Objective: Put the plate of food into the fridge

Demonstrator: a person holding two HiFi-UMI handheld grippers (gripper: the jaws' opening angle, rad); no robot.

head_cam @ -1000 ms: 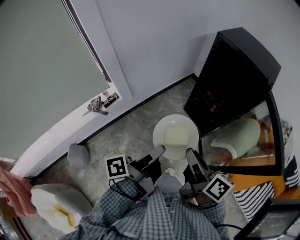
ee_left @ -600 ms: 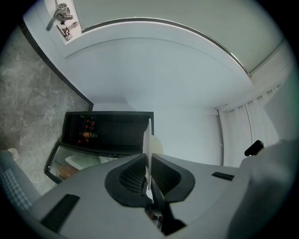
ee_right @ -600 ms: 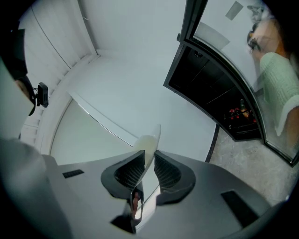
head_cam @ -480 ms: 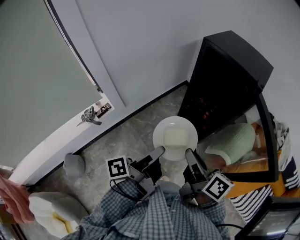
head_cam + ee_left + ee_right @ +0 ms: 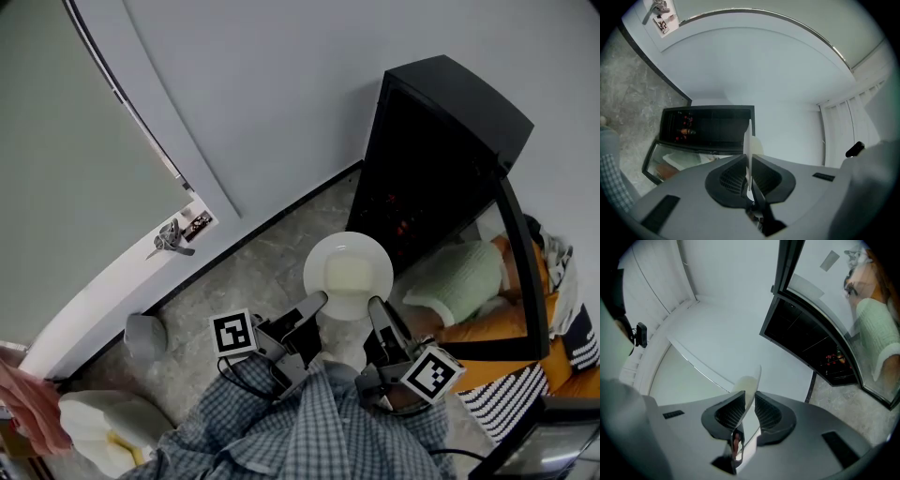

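Plate of food [image 5: 316,281], white, round, pale yellow block on it, held level by both claws. Left gripper [image 5: 313,303] clamps the near-left rim, right gripper [image 5: 376,307] clamps the near-right rim. Both gripper views show the thin rim edge-on, pinched between narrow jaws. Plate hangs over grey marbled floor [image 5: 248,272], just in front of black fridge [image 5: 450,122], outside it. Glass fridge door [image 5: 521,272] stands open at right.

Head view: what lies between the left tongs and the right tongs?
The plate of pale food; the left tongs and the right tongs each grip its near rim, shown in the head view.
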